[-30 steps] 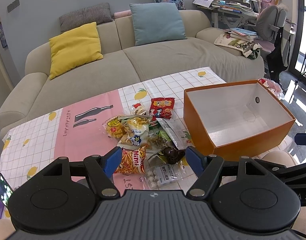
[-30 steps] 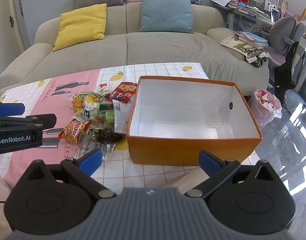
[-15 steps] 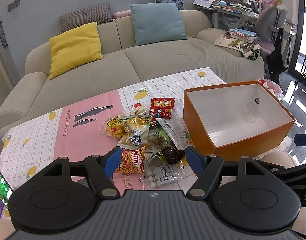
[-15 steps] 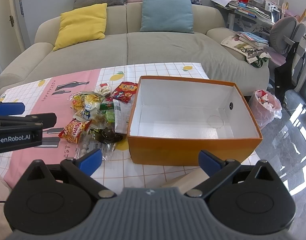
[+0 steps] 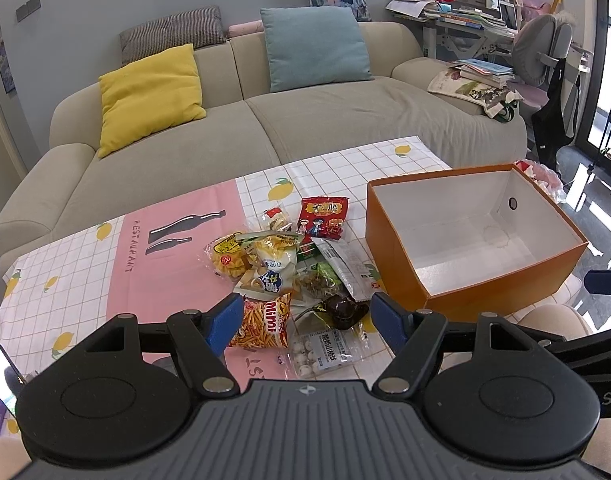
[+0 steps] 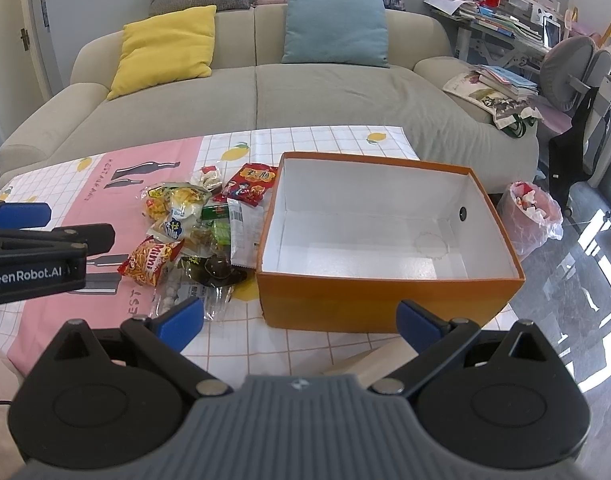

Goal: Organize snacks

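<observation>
A pile of snack packets lies on the tablecloth: an orange Mimi bag, a red packet, a yellow packet, a dark packet and a clear pack of white balls. The Mimi bag and the red packet also show in the right wrist view. An orange box with a white inside stands empty to the right of the pile; it also shows in the right wrist view. My left gripper is open above the near edge of the pile. My right gripper is open in front of the box.
The table has a pink and white lemon cloth. A beige sofa with yellow and teal cushions stands behind it. A phone is at the near left. A bin with a bag stands on the floor at right.
</observation>
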Action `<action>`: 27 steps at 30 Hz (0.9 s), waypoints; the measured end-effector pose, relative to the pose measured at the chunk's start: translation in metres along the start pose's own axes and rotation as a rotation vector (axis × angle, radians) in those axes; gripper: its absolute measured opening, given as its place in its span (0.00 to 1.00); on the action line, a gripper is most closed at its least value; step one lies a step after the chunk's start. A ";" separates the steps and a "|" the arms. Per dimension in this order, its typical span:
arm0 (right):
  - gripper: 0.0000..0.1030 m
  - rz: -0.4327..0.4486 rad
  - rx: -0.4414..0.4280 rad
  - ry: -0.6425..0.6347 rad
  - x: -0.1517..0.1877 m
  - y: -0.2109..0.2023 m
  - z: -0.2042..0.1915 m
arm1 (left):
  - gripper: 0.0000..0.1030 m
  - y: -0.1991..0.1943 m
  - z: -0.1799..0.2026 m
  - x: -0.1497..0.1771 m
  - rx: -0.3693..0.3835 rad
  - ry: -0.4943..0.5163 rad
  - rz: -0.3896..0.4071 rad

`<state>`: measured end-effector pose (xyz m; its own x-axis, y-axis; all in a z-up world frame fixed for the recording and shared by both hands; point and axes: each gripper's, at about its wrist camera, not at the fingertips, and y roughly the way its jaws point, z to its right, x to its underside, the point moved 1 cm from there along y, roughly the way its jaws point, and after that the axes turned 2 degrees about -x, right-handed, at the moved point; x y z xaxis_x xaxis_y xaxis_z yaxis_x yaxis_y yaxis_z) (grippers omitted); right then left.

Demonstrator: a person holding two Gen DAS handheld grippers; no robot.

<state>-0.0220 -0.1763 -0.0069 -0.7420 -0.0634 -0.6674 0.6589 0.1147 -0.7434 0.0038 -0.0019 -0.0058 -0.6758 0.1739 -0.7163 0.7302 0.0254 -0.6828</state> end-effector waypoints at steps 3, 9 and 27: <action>0.97 0.000 0.000 -0.003 -0.001 0.001 0.000 | 0.83 0.000 0.000 0.000 0.001 -0.001 0.000; 0.97 -0.005 0.001 -0.007 -0.001 0.002 -0.002 | 0.83 0.000 0.000 0.000 0.002 -0.004 -0.002; 0.97 0.051 -0.034 -0.050 0.001 0.006 -0.016 | 0.62 0.007 -0.040 0.010 0.080 -0.089 -0.043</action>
<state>-0.0209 -0.1600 -0.0119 -0.7001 -0.1061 -0.7061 0.6901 0.1529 -0.7073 0.0065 0.0393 -0.0121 -0.7155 0.0864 -0.6933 0.6920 -0.0486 -0.7203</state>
